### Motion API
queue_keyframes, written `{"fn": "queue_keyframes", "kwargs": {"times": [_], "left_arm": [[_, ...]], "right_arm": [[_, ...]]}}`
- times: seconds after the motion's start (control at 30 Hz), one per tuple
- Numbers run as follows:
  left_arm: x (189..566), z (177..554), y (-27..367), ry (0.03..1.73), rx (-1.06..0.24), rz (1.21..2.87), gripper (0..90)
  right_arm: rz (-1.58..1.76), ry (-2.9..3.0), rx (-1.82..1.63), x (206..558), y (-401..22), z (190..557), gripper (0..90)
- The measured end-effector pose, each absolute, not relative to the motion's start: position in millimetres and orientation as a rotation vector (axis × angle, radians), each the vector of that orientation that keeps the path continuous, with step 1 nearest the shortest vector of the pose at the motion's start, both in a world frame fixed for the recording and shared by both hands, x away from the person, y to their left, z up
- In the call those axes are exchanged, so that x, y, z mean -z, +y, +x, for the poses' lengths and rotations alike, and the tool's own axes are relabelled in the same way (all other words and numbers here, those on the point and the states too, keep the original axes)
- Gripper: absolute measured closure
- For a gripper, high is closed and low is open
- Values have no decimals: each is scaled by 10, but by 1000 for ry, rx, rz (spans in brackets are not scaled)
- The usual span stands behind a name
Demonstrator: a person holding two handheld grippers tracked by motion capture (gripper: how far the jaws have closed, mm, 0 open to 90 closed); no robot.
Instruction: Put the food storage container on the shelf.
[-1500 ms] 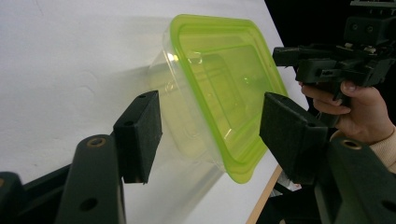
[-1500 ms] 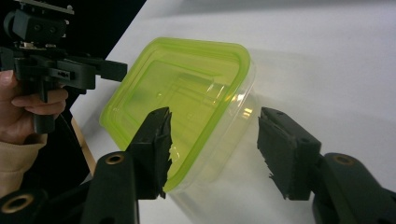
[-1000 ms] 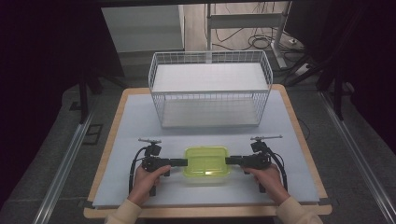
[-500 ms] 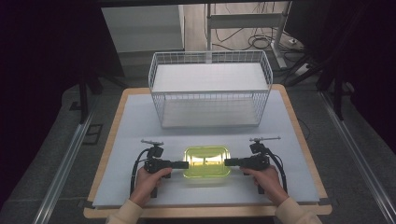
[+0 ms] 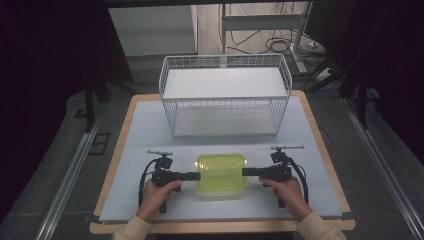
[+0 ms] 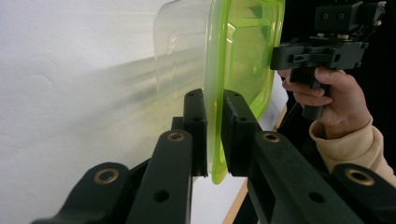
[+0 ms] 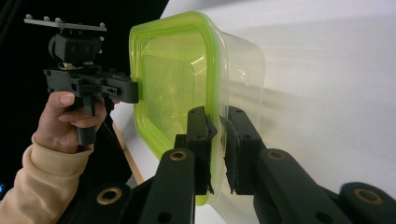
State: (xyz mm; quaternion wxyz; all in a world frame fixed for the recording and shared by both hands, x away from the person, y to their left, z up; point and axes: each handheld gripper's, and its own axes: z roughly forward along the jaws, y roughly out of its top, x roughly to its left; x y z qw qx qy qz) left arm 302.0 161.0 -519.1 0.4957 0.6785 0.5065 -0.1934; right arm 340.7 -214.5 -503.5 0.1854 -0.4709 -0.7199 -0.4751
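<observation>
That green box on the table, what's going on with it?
A person holds a two-jaw gripper in each hand. The left gripper and the right gripper have just closed on opposite ends of the green-lidded container, pinching the lid's rim. The box rests on the white table, in front of a white wire basket that stands farther back.

No readable text, labels, brand marks, numbers or signs anywhere, none on the translucent lime-green lidded plastic container (image 5: 221, 173), none on the white wire basket (image 5: 225, 97) behind that container, none on either black gripper
</observation>
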Motion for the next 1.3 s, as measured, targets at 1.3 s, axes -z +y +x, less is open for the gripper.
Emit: {"fn": "queue_keyframes", "kwargs": {"times": [1.3], "left_arm": [[4653, 3035, 1575, 1138, 338, 1659, 819]], "right_arm": [[-1261, -2108, 1509, 4566, -2172, 3369, 810]]}}
